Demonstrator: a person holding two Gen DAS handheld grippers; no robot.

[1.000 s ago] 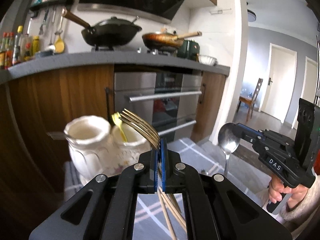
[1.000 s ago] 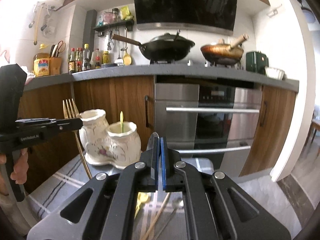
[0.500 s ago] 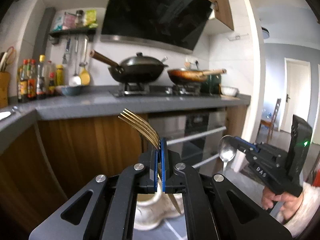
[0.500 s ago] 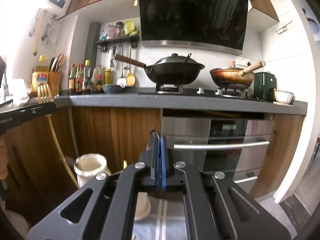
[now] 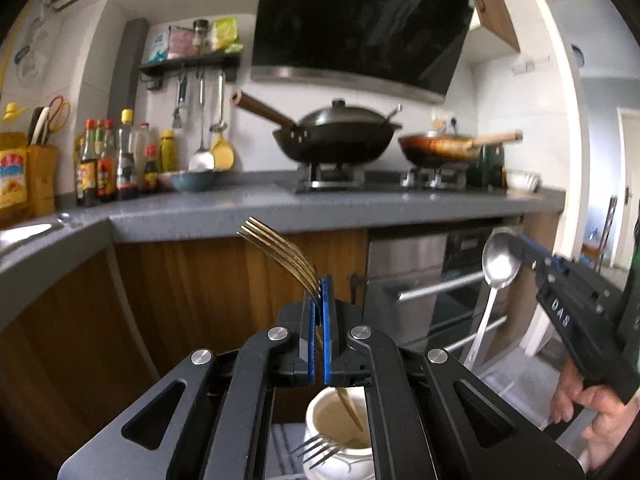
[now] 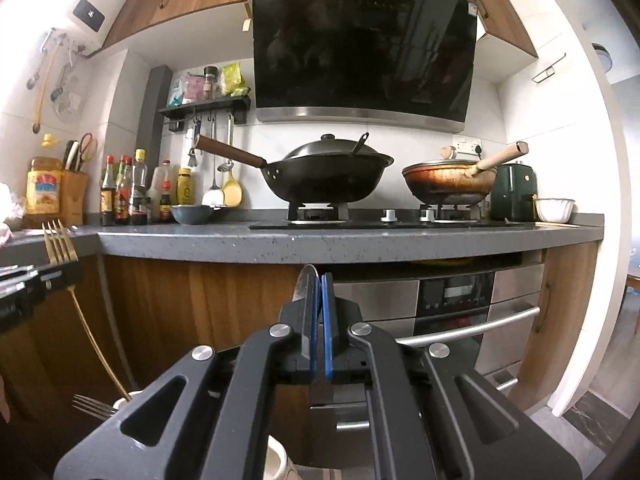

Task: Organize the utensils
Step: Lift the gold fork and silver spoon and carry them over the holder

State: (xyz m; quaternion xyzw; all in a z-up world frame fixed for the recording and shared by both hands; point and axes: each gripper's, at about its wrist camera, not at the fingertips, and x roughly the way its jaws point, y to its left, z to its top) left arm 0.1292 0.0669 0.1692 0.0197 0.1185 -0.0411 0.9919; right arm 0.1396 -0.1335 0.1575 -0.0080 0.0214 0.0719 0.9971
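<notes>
Kitchen setting: a grey worktop [image 6: 360,242] runs across the background over wooden cabinet fronts, carrying a gas hob with a lidded black wok [image 6: 326,174] and a copper-toned pan [image 6: 448,180]; a dark extractor hood [image 6: 364,52] hangs above, and sauce bottles [image 6: 124,196] stand at the left end. Left tool [image 5: 319,316]: jaws together, clamped on a gold fork [image 5: 280,246] at its neck, tines raised and curving up to the left, handle slanting down into a white ceramic holder [image 5: 340,436] seen between the tool's arms. A silver fork [image 5: 320,450] rests in the same holder, tines projecting over its rim. Right tool [image 6: 319,316]: jaws together, clamped on a silver spoon [image 5: 500,260] at the base of the bowl, bowl uppermost, handle hanging down and to the left. A hand [image 5: 592,412] grips the right tool's handle. The two tools are held near one another, not touching.
</notes>
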